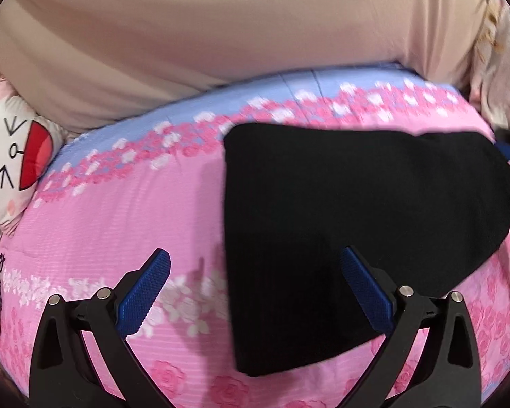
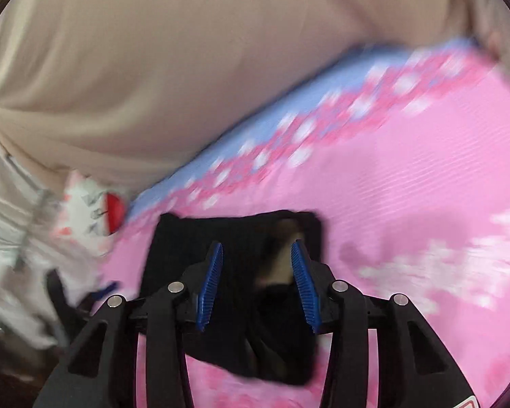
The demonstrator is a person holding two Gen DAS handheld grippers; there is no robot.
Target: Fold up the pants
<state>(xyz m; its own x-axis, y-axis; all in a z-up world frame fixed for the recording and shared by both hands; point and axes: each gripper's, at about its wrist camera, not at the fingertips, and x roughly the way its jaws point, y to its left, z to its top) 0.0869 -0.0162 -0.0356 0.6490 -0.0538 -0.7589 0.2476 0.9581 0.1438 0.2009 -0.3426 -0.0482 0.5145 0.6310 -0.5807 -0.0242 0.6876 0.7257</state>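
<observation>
**Pink floral bed hosts folding job**

Black pants (image 1: 340, 231), already a compact bundle, lie mid-bed. Left tool (image 1: 255, 292) gapes wide, empty; right tool (image 2: 256, 285) straddles cloth half-open, unpinched. Soft, limp fabric looks best gripped at a folded edge.

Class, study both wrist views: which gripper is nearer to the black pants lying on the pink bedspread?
Right. The right gripper sits directly over the black pants, cloth showing between its partly open fingers. The left gripper is wide open over the pants' left edge, apparently higher above them.
</observation>
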